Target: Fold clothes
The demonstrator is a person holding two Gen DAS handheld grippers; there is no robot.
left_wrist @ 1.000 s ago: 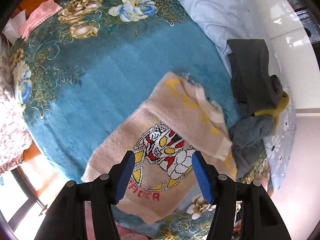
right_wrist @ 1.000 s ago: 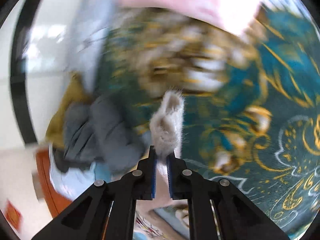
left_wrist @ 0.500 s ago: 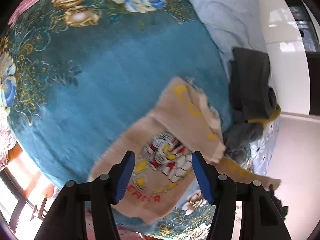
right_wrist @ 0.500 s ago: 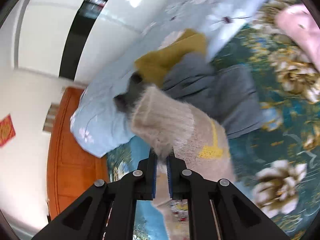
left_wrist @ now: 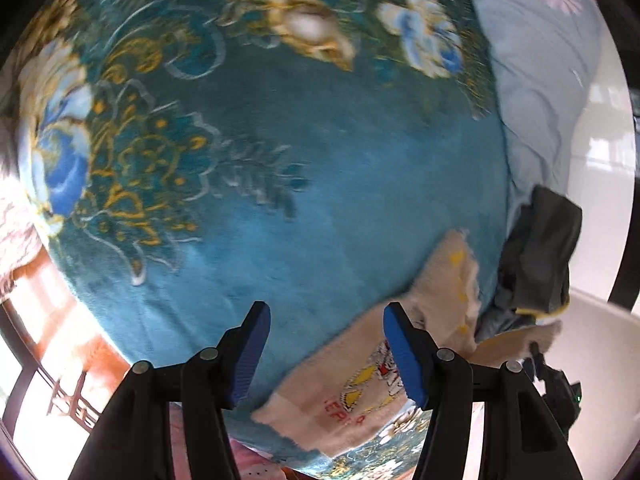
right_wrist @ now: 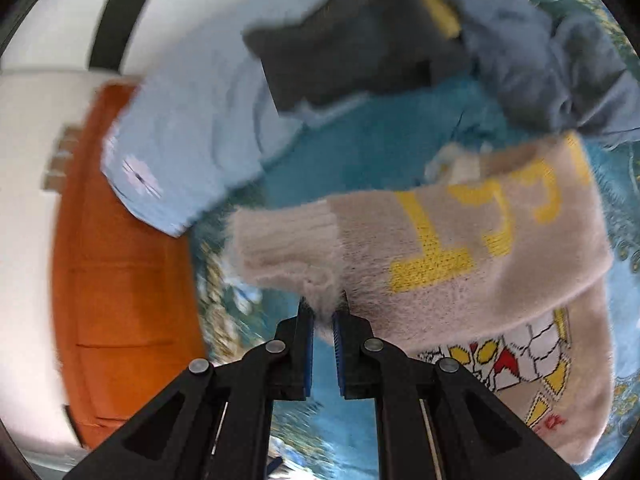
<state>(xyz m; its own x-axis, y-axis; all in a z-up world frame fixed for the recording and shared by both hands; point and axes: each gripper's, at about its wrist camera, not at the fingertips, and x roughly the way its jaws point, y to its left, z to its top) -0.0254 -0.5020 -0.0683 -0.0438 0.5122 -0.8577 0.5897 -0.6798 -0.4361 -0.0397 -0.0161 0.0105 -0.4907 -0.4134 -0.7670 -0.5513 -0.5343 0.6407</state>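
Right claw (right_wrist: 323,314) pinching sweater cuff (right_wrist: 288,252); left view misses.

the beige sweater (left_wrist: 352,364) is half covered by the left gripper's (left_wrist: 326,354) right finger, and its red lettering is cut to a few letters there. its lower hem runs off the right wrist picture's edge, below the sweater's sleeve cuff (right_wrist: 288,248). left of that cuff, the blue pillow (right_wrist: 180,152) and orange headboard (right_wrist: 120,272) are smeared by motion blur. above the cuff, the grey clothes pile (right_wrist: 520,40) is cropped at the top, with a yellow piece (right_wrist: 440,8) too blurred to identify.
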